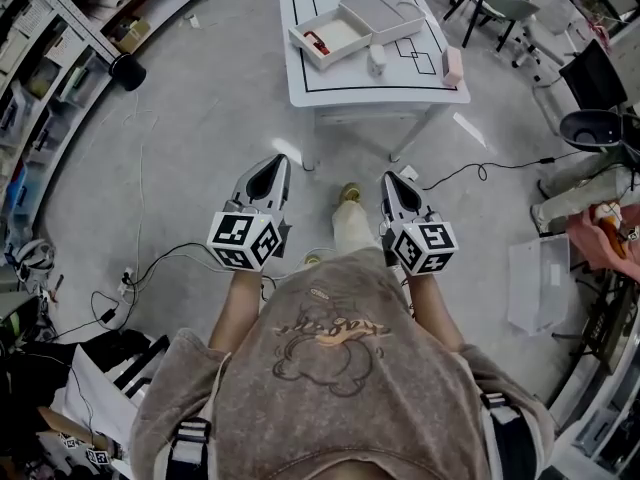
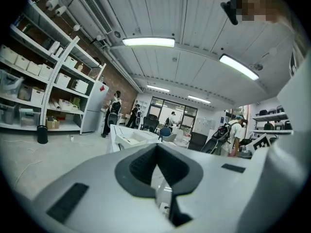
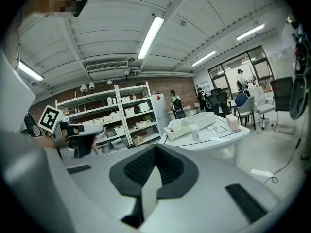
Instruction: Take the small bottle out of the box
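My left gripper (image 1: pixel 276 164) and right gripper (image 1: pixel 389 180) are both pinched shut with nothing between the jaws. I hold them low in front of my waist, well apart from the white table (image 1: pixel 335 84) at my twelve o'clock. The small bottle (image 1: pixel 377 60) is white, short and upright. It stands on the tabletop outside the open box (image 1: pixel 342 32), just beside it at its four o'clock. A pink block (image 1: pixel 452 66) sits at the bottle's three o'clock.

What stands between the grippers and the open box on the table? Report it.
Nothing visible does: only open floor separates the left gripper and right gripper from the table, and the box lies open on top.
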Demonstrator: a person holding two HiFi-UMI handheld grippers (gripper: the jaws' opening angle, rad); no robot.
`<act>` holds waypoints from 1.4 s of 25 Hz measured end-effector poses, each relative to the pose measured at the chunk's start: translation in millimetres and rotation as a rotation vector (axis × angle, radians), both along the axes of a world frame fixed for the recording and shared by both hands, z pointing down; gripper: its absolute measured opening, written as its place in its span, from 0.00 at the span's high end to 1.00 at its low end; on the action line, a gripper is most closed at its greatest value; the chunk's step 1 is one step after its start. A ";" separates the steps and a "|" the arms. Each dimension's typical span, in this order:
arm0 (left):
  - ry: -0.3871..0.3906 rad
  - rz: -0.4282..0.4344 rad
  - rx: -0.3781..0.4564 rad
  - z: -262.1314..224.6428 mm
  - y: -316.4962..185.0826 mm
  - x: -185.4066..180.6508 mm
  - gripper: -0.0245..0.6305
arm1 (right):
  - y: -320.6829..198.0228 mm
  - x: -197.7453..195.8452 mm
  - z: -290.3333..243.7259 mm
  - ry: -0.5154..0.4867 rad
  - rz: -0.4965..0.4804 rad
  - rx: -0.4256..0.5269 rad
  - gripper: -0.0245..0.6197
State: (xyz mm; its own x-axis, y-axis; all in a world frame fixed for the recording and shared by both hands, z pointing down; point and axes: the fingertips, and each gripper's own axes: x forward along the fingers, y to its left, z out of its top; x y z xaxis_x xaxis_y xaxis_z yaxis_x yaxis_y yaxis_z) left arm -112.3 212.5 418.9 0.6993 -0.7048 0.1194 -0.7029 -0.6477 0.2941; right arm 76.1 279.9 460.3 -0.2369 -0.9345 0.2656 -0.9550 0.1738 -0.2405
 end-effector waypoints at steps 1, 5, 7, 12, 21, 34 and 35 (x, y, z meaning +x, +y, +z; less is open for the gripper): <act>-0.001 -0.001 0.001 0.8 -3.6 -0.6 0.95 | -5.3 -1.3 0.3 -0.001 -0.003 0.002 0.97; 0.003 -0.012 0.005 3.0 -22.6 -1.6 0.95 | -28.5 -5.0 2.1 0.000 -0.020 0.010 0.97; 0.005 -0.018 0.007 2.8 -33.3 -1.6 0.95 | -41.4 -5.9 2.7 0.002 -0.031 0.012 0.97; 0.019 -0.033 0.013 2.9 -61.7 -1.1 0.95 | -75.4 -5.5 4.9 0.006 -0.054 0.016 0.97; 0.017 -0.057 0.014 3.8 -120.2 5.0 0.95 | -147.8 4.1 5.9 0.004 -0.091 0.025 0.97; 0.008 -0.121 -0.005 -8.3 -226.6 22.2 0.95 | -265.3 17.6 -7.6 -0.005 -0.179 0.012 0.97; 0.009 -0.128 -0.006 -9.6 -235.8 23.7 0.95 | -275.2 19.7 -9.5 -0.005 -0.186 0.012 0.97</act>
State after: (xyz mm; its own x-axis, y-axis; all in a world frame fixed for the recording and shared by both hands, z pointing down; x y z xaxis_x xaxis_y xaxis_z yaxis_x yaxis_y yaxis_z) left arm -88.6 -23.3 409.3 0.6046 -0.7877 0.1181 -0.7772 -0.5509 0.3042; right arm 95.8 4.7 450.8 -0.4071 -0.8777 0.2527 -0.9049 0.3501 -0.2421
